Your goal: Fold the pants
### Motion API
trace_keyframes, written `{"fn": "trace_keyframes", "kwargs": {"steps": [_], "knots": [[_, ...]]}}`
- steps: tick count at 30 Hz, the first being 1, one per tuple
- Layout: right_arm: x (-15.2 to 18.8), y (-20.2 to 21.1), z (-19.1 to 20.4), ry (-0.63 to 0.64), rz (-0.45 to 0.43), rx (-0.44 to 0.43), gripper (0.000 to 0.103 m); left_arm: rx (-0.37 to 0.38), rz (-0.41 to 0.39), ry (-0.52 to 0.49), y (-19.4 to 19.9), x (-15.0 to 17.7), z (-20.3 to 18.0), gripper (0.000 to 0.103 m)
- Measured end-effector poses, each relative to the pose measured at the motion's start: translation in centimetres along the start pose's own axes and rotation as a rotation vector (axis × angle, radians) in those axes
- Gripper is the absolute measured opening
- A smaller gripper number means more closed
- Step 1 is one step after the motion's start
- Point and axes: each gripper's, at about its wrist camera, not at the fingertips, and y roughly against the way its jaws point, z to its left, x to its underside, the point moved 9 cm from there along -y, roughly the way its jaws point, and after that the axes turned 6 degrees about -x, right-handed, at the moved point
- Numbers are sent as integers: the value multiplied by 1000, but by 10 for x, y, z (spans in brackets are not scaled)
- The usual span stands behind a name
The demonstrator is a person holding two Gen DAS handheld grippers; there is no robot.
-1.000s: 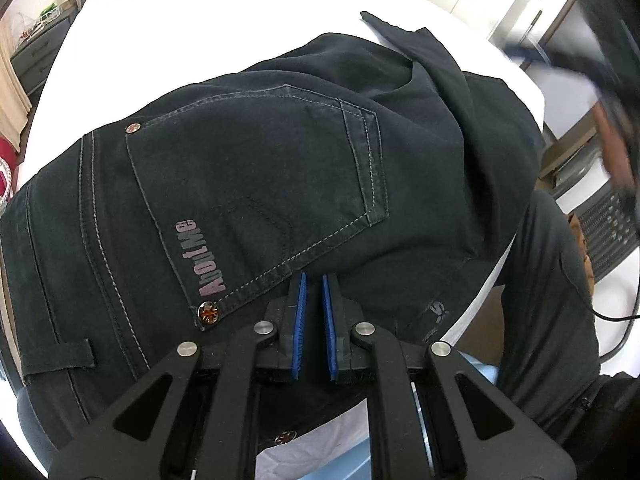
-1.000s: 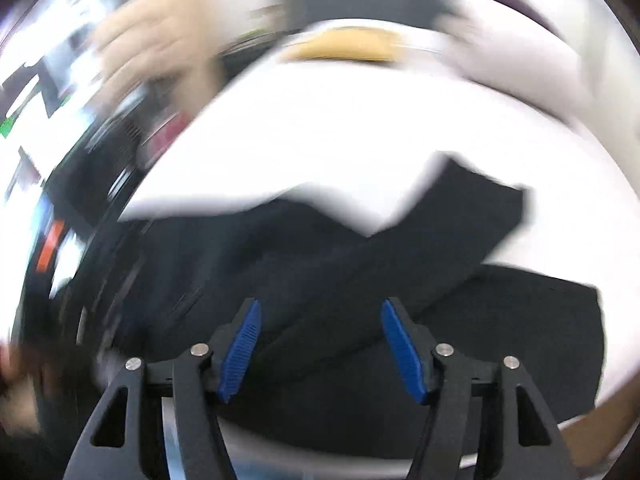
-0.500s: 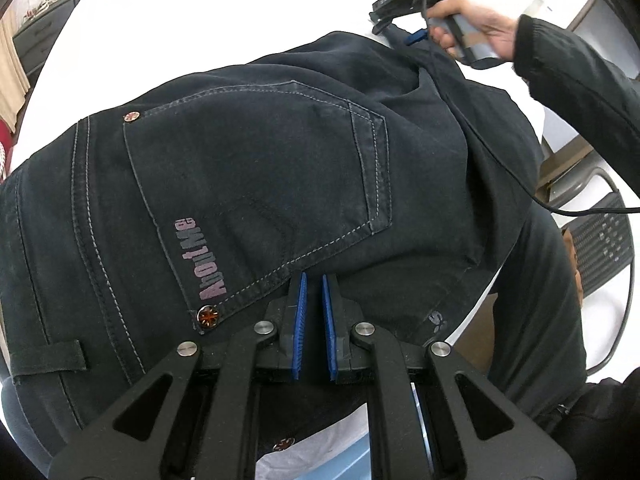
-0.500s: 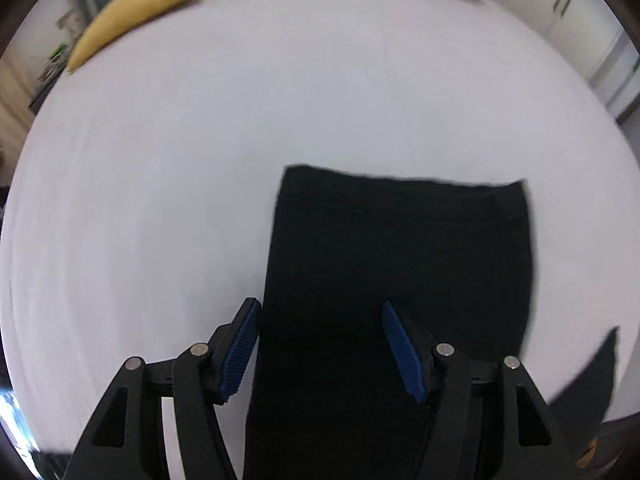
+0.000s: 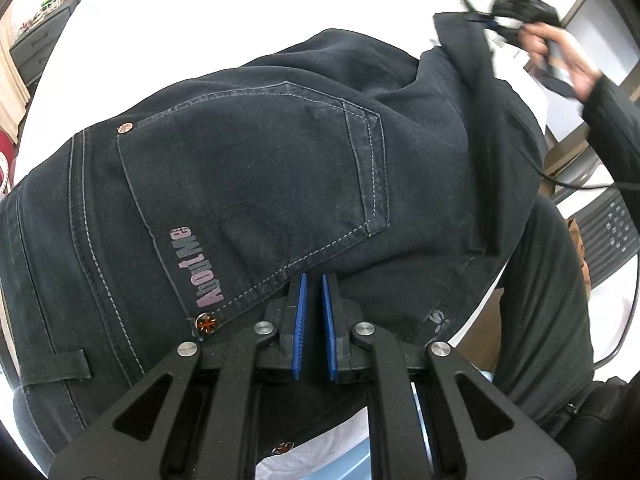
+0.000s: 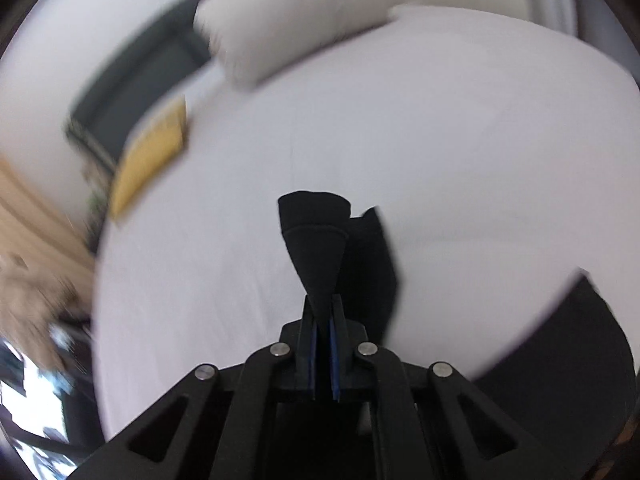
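Dark jeans (image 5: 248,184) lie on a white bed (image 5: 208,28), back pocket up. My left gripper (image 5: 314,280) is shut, its tips nipped into the fabric just below the pocket. My right gripper (image 6: 322,312) has its jaws closing tight on a bunched leg end (image 6: 316,248), which stands up from the pads above the sheet (image 6: 460,160). In the left wrist view the right gripper (image 5: 516,4) is far right in a person's hand, with the leg (image 5: 460,48) lifted off the bed.
A yellow cushion (image 6: 152,152) and a white pillow (image 6: 288,28) lie at the bed's far side. A black mesh chair (image 5: 612,232) and a cable stand off the bed's right edge. The person's dark clothing (image 5: 552,300) is beside it.
The right gripper went from wide open over the flat leg to shut on its end, rolled, and lifted it off the sheet. The left gripper stayed put.
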Motion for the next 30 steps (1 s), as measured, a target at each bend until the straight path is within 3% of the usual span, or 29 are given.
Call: {"fn": "trace_keyframes", "kwargs": {"steps": [3,6,10,14,17,18,19,22,23,24,25,26,30], "knots": [[-3,48,-47,-135,-89,-80,6,-12,6,-7,-2,0,-6,8],[18,85,-97,-244,-146,-89,6,-21,14,-8,-5,-3,-13,8],[71,100,-165,-415,-162,-70,6,-25,28,2,-7,-8,-17,8],[110,100,-210,-614,-176,-125,10,-32,40,5,-8,-13,-19,8],[112,100,-213,-701,-232,-240,37,-41,44,4,-10,-16,-19,8],[108,100,-210,-701,-245,-257,53,-44,45,5,-10,-17,-20,8],[108,109,-216,-696,-256,-268,62,-48,46,5,-10,-17,-21,8],[102,104,-205,-673,-271,-241,65,-58,44,6,-11,-18,-23,8],[100,100,-204,-681,-268,-238,64,-60,44,4,-11,-17,-23,8],[96,99,-206,-685,-266,-237,49,-63,43,4,-11,-17,-24,8],[92,96,-206,-679,-259,-232,23,-66,42,3,-11,-17,-25,8],[94,94,-209,-668,-231,-198,9,-66,41,1,-11,-15,-25,8],[103,100,-220,-718,-241,-199,4,-59,43,-9,-10,-14,-25,8]]}}
